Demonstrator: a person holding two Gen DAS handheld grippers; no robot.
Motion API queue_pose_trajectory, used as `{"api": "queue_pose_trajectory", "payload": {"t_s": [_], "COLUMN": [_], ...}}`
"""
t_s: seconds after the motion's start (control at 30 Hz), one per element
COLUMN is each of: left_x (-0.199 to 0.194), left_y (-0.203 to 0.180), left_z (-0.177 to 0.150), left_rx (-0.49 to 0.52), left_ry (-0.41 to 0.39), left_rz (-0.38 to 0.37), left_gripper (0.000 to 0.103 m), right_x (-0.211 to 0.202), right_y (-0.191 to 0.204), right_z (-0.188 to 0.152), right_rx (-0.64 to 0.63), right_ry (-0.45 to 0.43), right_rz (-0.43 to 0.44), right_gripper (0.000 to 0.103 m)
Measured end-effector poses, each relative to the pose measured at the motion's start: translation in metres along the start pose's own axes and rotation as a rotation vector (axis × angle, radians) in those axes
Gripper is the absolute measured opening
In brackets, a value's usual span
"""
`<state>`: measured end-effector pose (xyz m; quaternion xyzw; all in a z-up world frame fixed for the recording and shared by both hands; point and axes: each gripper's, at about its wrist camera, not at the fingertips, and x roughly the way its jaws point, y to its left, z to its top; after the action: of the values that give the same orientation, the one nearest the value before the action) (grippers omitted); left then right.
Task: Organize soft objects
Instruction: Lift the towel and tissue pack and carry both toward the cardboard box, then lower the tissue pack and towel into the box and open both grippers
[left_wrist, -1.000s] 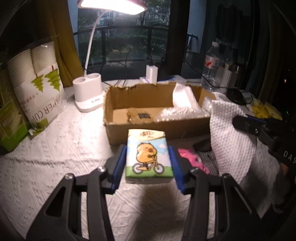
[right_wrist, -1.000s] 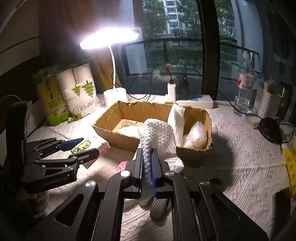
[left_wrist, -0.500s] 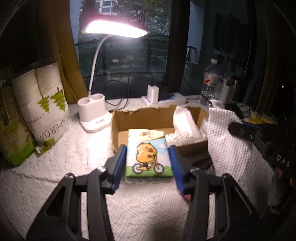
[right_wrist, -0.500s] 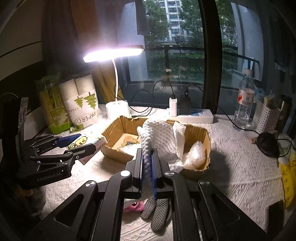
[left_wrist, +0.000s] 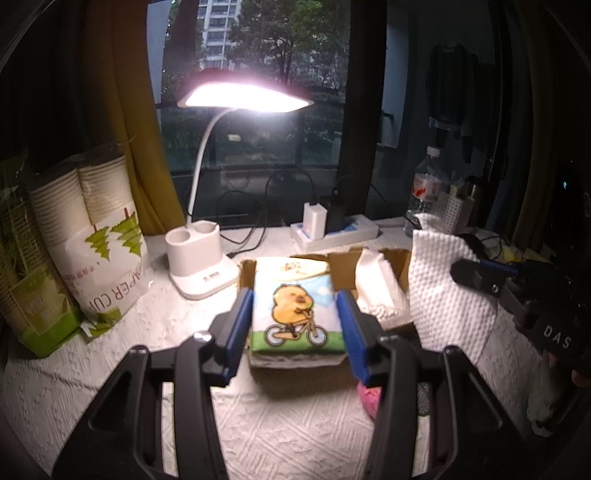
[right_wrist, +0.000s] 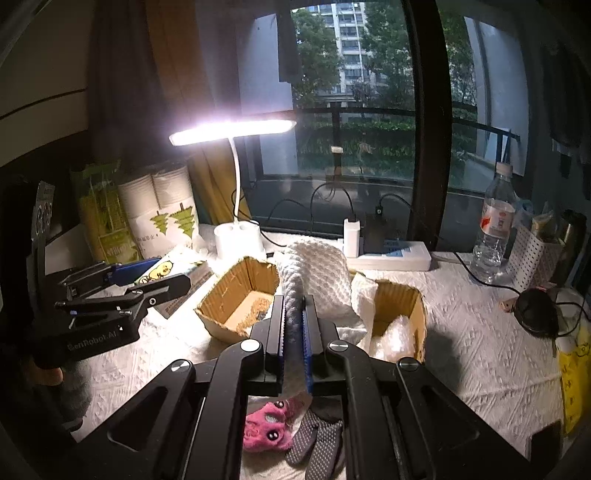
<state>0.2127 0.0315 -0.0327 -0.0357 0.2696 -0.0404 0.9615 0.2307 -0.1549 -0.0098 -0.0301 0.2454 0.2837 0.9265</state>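
My left gripper (left_wrist: 295, 306) is shut on a tissue pack (left_wrist: 295, 310) printed with a yellow animal on a bicycle, held above the table in front of the cardboard box (left_wrist: 384, 254). My right gripper (right_wrist: 294, 306) is shut on a white textured cloth (right_wrist: 317, 280) that hangs over the cardboard box (right_wrist: 236, 299). The white cloth (left_wrist: 447, 295) also shows at the right of the left wrist view, hanging from the right gripper (left_wrist: 476, 277). White paper and bubble wrap (right_wrist: 391, 336) lie inside the box. A pink plush toy (right_wrist: 266, 428) and a grey dotted sock (right_wrist: 317, 439) lie on the table below the right gripper.
A lit white desk lamp (left_wrist: 199, 254) stands behind the box on the left. A bag of paper cups (left_wrist: 99, 236) and a green pack (left_wrist: 22, 280) stand at far left. A power strip (right_wrist: 391, 254), water bottle (right_wrist: 495, 225), white perforated holder (right_wrist: 532, 258) stand along the window. White patterned cloth (left_wrist: 288, 432) covers the table.
Both grippers have risen with their loads, so the box and table sit lower and farther in both views. The pink toy and sock have come into sight under the right gripper.
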Motion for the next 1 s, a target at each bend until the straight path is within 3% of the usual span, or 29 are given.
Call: {"api": "queue_pose_trajectory", "payload": {"t_s": [0.6, 1.0], "left_x": [0.020, 0.061], "left_y": [0.011, 0.023], "left_z": [0.006, -0.004], "left_rx": [-0.022, -0.065], "left_ry": [-0.040, 0.020], "left_rz": [-0.010, -0.017], "left_gripper": [0.048, 0.048], "right_x": [0.021, 0.062], "right_y": [0.003, -0.006], "right_z": [0.015, 0.013], "right_rx": [-0.013, 0.036], "right_ry": [-0.039, -0.011], "right_rz": [0.021, 0.017], "right_gripper": [0.008, 0.008]}}
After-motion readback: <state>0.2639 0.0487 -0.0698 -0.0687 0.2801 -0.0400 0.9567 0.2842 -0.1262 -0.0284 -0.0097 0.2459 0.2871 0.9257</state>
